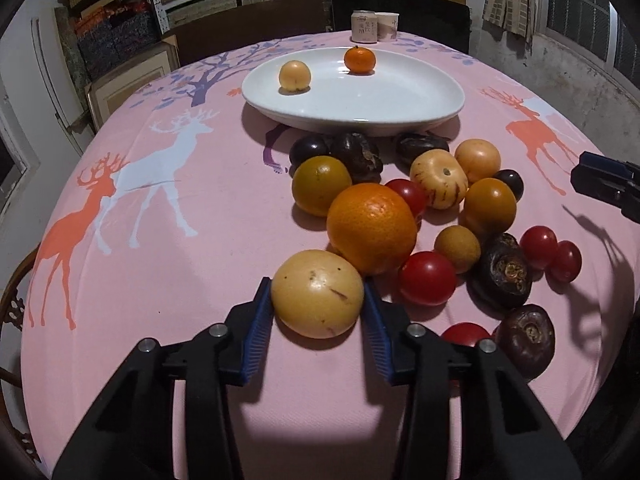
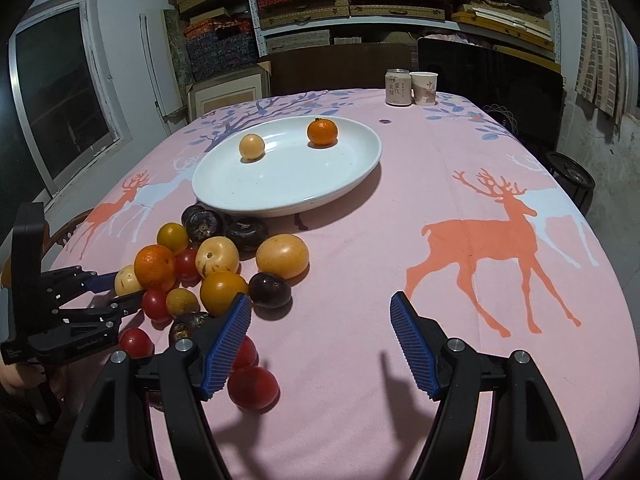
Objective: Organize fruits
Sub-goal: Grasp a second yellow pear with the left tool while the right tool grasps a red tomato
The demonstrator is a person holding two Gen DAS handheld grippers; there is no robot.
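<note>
Clearly the left gripper point(image 1: 318, 300) has its blue ribbed pads against both sides of the round pale-yellow smooth-skinned fruit point(image 1: 318, 294), clamped across its widest part. That fruit looks firm but slick and rollable, probably light; a grip on the middle with modest pressure should spare the skin, which shows small brown flecks and a scratch. Just beyond the fingertips sits a large orange point(image 1: 372, 228), touching the yellow fruit. Farther ahead lies the white oval ceramic plate point(image 1: 420, 108), already carrying two fruits. The right gripper point(image 2: 320, 316) hovers with fingers wide apart, holding nothing.
</note>
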